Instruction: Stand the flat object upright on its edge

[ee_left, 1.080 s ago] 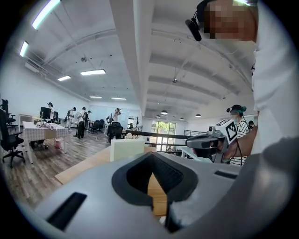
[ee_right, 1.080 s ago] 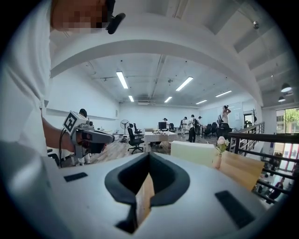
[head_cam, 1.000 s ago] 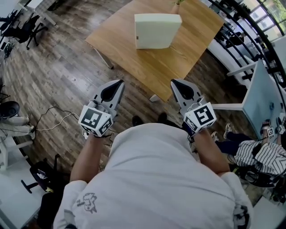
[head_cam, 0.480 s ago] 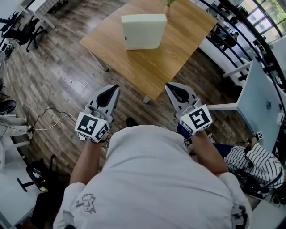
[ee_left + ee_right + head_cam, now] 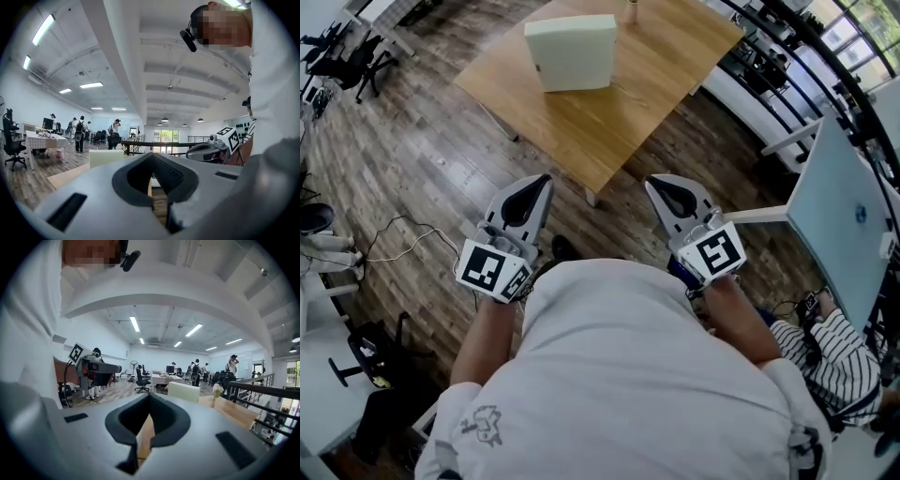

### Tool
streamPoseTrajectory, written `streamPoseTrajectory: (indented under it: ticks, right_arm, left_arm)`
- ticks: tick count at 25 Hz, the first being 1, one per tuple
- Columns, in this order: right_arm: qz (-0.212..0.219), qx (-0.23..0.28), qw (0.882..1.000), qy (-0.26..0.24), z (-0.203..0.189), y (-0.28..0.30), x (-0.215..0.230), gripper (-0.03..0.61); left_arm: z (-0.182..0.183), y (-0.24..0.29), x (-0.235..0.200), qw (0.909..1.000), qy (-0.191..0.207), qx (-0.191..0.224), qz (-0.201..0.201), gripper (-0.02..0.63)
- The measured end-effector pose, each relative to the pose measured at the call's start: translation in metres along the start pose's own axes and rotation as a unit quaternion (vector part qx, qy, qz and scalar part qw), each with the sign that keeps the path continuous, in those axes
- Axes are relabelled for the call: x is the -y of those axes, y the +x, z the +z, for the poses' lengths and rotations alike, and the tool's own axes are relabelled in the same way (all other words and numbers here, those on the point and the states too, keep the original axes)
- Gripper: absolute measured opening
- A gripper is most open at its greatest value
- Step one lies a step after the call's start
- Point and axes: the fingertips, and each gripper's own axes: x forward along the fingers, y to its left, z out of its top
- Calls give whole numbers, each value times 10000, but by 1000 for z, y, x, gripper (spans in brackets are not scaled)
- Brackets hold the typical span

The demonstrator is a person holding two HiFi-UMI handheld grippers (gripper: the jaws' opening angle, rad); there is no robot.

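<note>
Pale slab point(image 5: 572, 54) sits on the wooden table point(image 5: 609, 112), upper centre of frame, long side running roughly left-right. It's well apart from both grippers, up-frame of them. Left gripper point(image 5: 539, 181) lines up closer under it than right gripper point(image 5: 657, 186). Both jaws closed, nothing between them. Approach comes first, I'd say.

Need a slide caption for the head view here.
Left gripper and right gripper, shut and empty, held short of the wooden table where the cream slab stands on edge.
</note>
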Motion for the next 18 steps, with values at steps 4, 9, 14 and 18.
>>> streamPoseTrajectory:
  ticks: [4, 9, 14, 18]
  right_arm:
    - [15, -42, 10000, -1, -9, -29, -1, 5]
    - [11, 14, 10000, 37, -18, -54, -8, 5]
    - [-177, 168, 9997, 55, -18, -75, -12, 5]
    - [-175, 189, 9996, 139, -21, -83, -16, 5]
  left_arm:
    - [-7, -2, 29, 10000, -31, 24, 54, 6]
    - [-16, -7, 56, 9999, -89, 0, 106, 6]
    - [-20, -17, 67, 9992, -75, 57, 386, 6]
    - [-27, -21, 72, 9987, -132, 10, 483, 6]
